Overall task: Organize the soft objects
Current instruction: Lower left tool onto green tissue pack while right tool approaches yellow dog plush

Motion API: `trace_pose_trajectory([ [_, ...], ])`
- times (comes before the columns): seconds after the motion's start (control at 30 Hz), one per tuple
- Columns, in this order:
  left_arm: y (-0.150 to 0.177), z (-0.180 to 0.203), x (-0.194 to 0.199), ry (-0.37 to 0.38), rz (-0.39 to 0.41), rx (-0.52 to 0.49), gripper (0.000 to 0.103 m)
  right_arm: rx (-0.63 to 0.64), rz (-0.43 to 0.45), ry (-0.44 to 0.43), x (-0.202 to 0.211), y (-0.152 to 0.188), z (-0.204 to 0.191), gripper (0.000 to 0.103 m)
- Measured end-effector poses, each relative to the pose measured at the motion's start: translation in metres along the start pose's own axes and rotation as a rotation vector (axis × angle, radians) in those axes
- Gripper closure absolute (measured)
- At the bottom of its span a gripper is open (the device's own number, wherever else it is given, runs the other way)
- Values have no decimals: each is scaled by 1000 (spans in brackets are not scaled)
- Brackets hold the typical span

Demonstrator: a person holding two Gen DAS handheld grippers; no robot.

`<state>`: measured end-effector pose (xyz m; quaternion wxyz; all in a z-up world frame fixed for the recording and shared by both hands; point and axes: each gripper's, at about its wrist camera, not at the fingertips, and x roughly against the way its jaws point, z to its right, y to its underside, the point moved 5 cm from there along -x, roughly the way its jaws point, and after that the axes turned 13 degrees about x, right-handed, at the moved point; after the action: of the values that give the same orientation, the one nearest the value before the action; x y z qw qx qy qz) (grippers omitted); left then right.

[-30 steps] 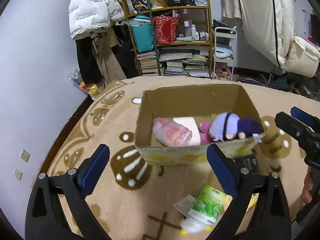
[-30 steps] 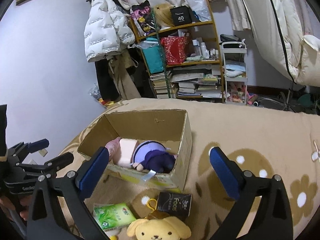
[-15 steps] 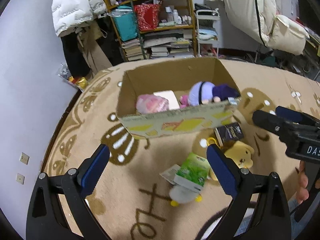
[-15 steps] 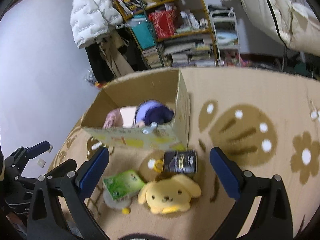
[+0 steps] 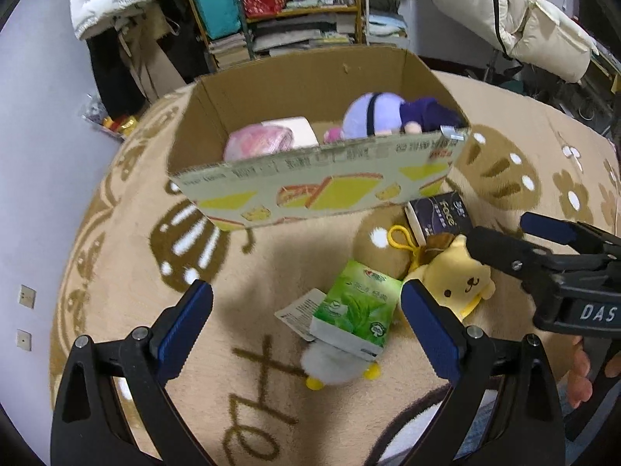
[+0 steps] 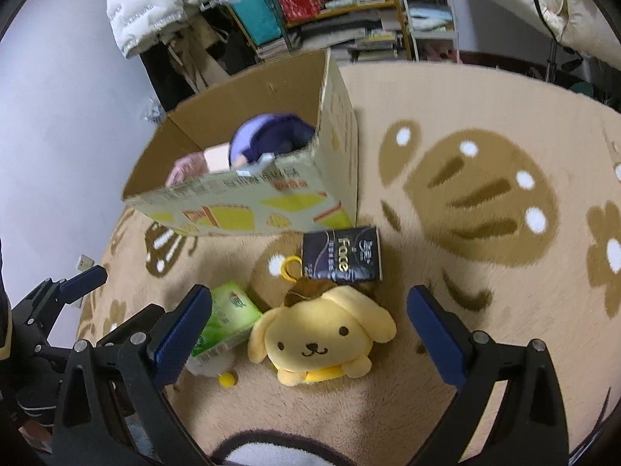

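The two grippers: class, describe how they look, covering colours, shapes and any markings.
Both match. The left gripper has a black frame that splits into two angled arms, studded with silver screws, and each arm ends in flat blue fingers. The right gripper has the same build. Seen from the left wrist view, its body carries white letters "DAS", cut off by the picture's edge.

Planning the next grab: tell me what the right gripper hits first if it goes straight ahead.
Most likely the yellow dog plush, lying centred between the open fingers of the right gripper on the rug. Depth is unclear; nothing else sits nearer in that line.
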<state>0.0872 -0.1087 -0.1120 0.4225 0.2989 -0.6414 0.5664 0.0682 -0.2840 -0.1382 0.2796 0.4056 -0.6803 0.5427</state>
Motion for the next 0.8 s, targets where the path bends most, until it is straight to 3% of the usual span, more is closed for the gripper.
trace_pose_trajectory([
  [0.27,12,18,-24,43,-93,-56,6,-16,-76,-27,-23,5,0,0],
  [0.53,22,22,-49,27,-164,-84,6,-16,-168,-24,-45,17,-2,0],
  [0.8,25,22,-68,-10,-176,-114,10,-4,-249,-19,-64,26,-4,0],
])
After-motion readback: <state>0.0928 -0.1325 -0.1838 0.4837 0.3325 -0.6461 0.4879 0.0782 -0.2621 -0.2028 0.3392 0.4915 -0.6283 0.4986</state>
